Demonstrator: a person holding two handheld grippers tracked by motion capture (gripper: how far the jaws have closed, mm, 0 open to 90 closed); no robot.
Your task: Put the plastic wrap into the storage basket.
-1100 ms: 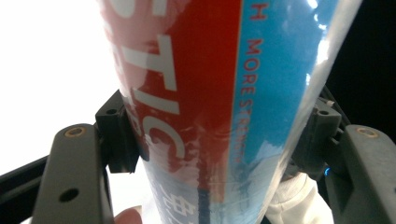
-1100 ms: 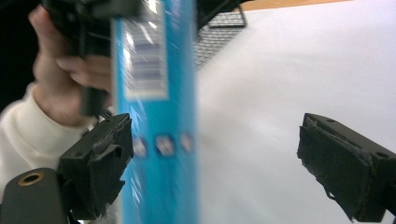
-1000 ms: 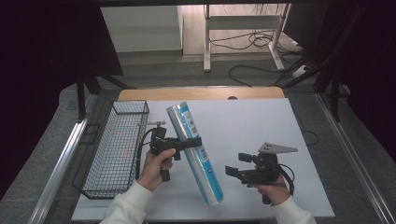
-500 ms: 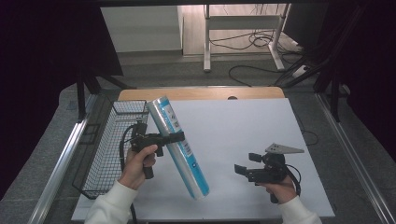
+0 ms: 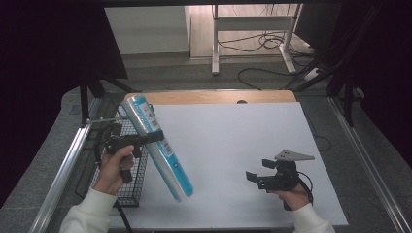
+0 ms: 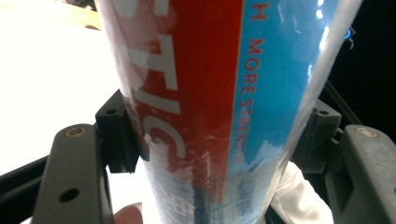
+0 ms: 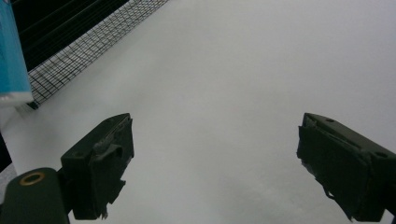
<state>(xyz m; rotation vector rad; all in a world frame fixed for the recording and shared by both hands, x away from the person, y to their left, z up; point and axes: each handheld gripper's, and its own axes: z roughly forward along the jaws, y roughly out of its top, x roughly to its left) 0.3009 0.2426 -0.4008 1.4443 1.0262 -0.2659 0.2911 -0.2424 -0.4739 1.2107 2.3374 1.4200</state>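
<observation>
The long roll point(image 5: 156, 145) in shiny wrap is too big for the left gripper view, so its top and bottom are cut off there, and only bits of words can be read on its red and blue label, like "MORE". Its own jaws are partly hidden behind the roll point(image 6: 219, 107) in that view. In the high view the left gripper point(image 5: 154, 137) has its two jaws closed tight on the roll, one on each side, a bit above the middle. The roll is up in the air and tilted, with its top end over the wire basket point(image 5: 127, 191) and its bottom end over the left part of the white table point(image 5: 233, 141). The basket sits at the left edge of the table, and the left hand point(image 5: 112, 167) and the roll cover much of it. In the right gripper view, a small blue piece of the roll point(image 7: 11, 56) shows at the left edge, with the basket's mesh point(image 7: 84, 51) beside it. The right gripper point(image 5: 253, 179) is low over the table near the right front, well apart from the roll. Its jaws are wide open with just bare white table between them, and they hold nothing. The right hand point(image 5: 291, 196) holding it is partly hidden under the gripper.
</observation>
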